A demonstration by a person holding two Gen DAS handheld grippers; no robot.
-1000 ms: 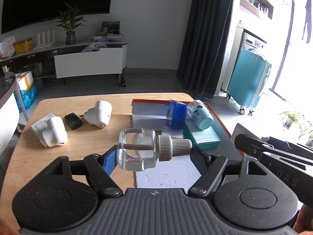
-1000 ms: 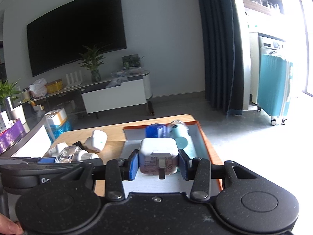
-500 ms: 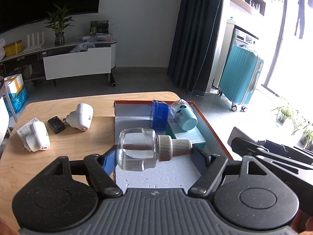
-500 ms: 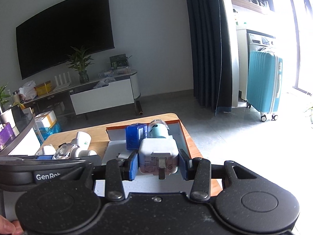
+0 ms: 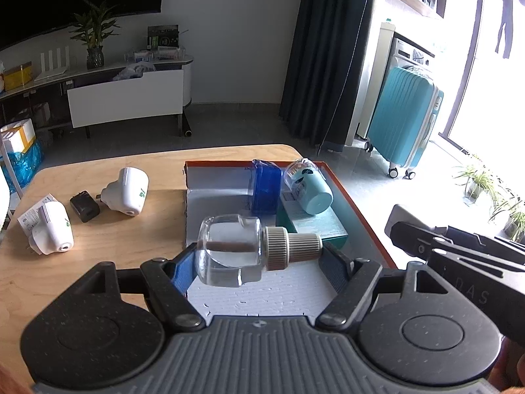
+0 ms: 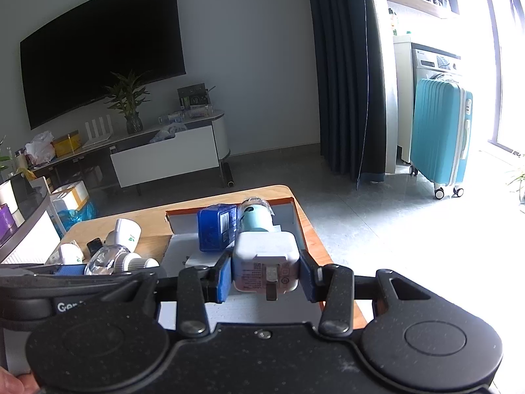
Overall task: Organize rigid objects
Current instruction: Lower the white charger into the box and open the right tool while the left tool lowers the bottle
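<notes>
My left gripper point(image 5: 259, 256) is shut on a clear glass bottle with a ribbed beige cap point(image 5: 249, 249), held sideways above the near part of the orange-rimmed tray point(image 5: 364, 216). The bottle also shows in the right wrist view point(image 6: 115, 259). My right gripper point(image 6: 265, 275) is shut on a white plug adapter point(image 6: 265, 262), held above the same tray point(image 6: 305, 226). In the tray lie a blue box point(image 5: 265, 187), a light blue cup on its side point(image 5: 308, 187) and a teal box point(image 5: 315, 226).
On the wooden table point(image 5: 98, 262) left of the tray lie two white plug-in devices point(image 5: 128, 190) point(image 5: 52, 233) and a small black charger point(image 5: 85, 210). A teal suitcase point(image 5: 403, 121) stands on the floor at the right. A TV cabinet stands against the back wall.
Both grippers have pulled back and drifted right over the tray while keeping their hold. The table objects now sit further left in the left wrist view.
</notes>
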